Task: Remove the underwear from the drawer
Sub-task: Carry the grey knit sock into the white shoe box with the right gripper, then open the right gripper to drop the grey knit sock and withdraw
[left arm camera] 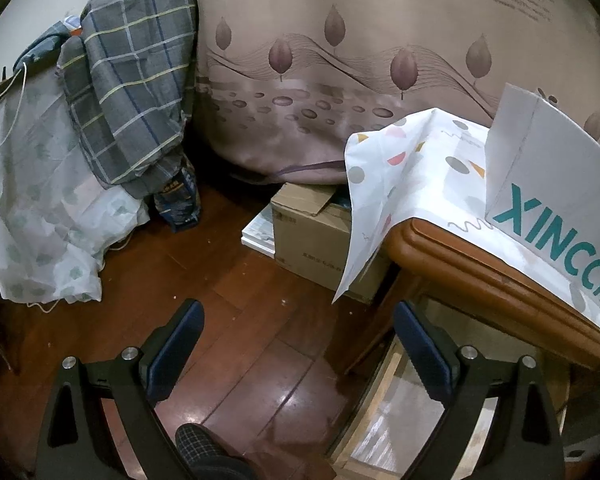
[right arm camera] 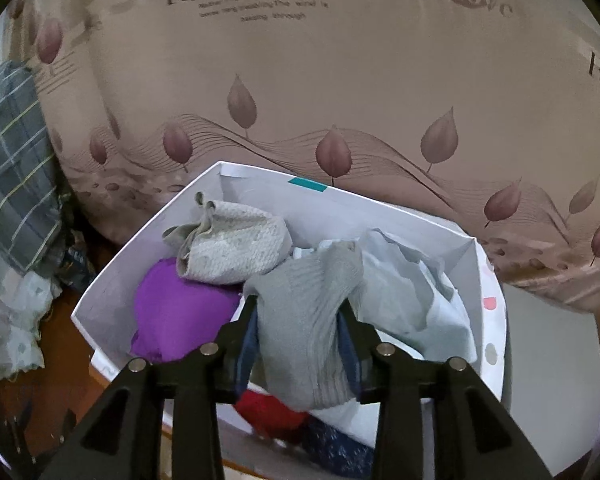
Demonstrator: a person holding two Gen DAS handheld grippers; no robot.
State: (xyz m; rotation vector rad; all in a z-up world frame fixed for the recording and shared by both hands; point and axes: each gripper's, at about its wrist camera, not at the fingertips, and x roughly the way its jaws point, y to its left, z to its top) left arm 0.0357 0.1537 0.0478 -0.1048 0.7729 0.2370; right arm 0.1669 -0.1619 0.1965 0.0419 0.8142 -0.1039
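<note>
Right gripper [right arm camera: 300,344] clamped on grey ribbed underwear [right arm camera: 304,320] above a white box [right arm camera: 116,280] holding a purple garment [right arm camera: 176,316], a beige knit piece [right arm camera: 232,244], pale blue fabric [right arm camera: 412,296], leaf-print curtain [right arm camera: 340,80] behind.

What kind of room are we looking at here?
Most likely a bedroom at home: a long leaf-print curtain, a white box of folded underwear and socks on a wooden cabinet, and clothes heaped on the wooden floor.
</note>
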